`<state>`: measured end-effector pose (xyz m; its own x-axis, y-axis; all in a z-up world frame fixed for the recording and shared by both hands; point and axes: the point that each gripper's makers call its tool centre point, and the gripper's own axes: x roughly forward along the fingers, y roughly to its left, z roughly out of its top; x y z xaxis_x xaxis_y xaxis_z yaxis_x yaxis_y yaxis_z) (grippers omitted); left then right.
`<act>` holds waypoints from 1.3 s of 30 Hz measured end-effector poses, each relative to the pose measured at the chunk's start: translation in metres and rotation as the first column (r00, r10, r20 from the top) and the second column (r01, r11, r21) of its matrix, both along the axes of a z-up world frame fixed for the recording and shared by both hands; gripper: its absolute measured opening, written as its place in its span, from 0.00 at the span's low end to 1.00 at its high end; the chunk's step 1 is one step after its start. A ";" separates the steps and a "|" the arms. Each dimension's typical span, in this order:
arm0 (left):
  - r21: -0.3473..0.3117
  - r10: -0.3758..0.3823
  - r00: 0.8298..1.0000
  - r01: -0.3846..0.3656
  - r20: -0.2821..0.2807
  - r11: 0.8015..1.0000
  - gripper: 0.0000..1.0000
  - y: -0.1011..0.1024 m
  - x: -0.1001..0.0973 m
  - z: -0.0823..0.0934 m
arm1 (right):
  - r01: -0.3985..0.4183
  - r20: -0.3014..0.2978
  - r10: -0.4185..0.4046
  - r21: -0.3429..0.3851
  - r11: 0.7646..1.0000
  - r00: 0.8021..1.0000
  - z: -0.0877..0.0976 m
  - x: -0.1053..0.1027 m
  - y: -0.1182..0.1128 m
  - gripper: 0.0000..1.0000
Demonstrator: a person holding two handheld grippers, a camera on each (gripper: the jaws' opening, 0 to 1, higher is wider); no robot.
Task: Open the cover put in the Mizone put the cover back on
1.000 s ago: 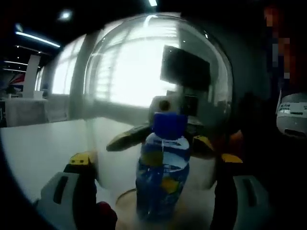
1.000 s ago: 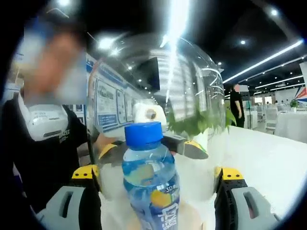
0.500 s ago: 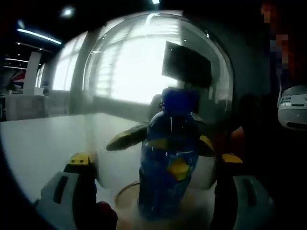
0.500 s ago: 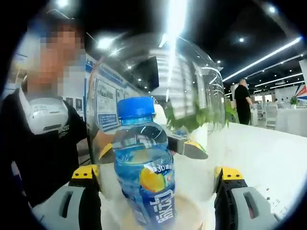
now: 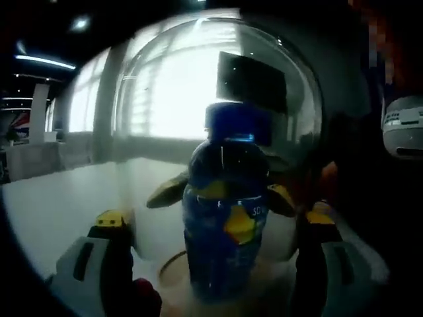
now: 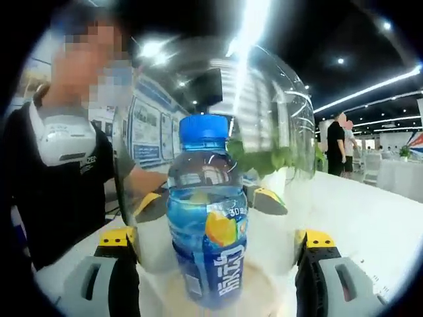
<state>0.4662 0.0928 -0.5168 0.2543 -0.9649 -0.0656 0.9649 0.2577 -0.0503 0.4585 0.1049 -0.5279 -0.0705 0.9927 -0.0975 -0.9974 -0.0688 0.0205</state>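
Note:
A blue Mizone bottle (image 5: 225, 224) (image 6: 206, 231) with a blue cap (image 5: 236, 123) (image 6: 203, 132) stands upright on a round wooden base (image 5: 172, 271) (image 6: 264, 290). The clear glass dome cover (image 5: 165, 99) (image 6: 277, 99) surrounds it. My left gripper (image 5: 215, 221) has its jaws spread wide against the dome's two sides. My right gripper (image 6: 218, 239) holds the dome the same way from the opposite side. Through the glass, the right gripper's fingers (image 5: 165, 191) appear in the left gripper view, and the left gripper's fingers (image 6: 268, 200) in the right gripper view.
The base sits on a white table (image 5: 53, 205) (image 6: 370, 224). A person in a dark top (image 6: 59, 185) stands close behind it. A green plant (image 6: 264, 162) shows through the glass. Two people (image 6: 337, 142) stand far off by other tables.
The bottle now looks larger and reaches higher inside the dome in both views. It leaned half a second ago in the right gripper view and now stands straight. Both grippers keep their hold.

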 end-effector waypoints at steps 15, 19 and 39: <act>-0.011 0.003 1.000 -0.003 -0.001 1.000 0.86 0.002 0.000 0.000 | 0.008 -0.012 -0.007 0.065 0.998 1.000 0.003 0.000 0.002 0.91; -0.009 0.002 1.000 -0.002 -0.004 1.000 0.86 0.002 0.001 -0.001 | 0.006 -0.011 -0.006 0.064 0.998 1.000 0.003 0.000 0.003 0.91; -0.018 0.004 1.000 -0.004 0.011 1.000 0.86 0.002 -0.001 -0.001 | 0.008 0.000 -0.008 0.059 0.998 1.000 0.003 -0.001 0.003 0.91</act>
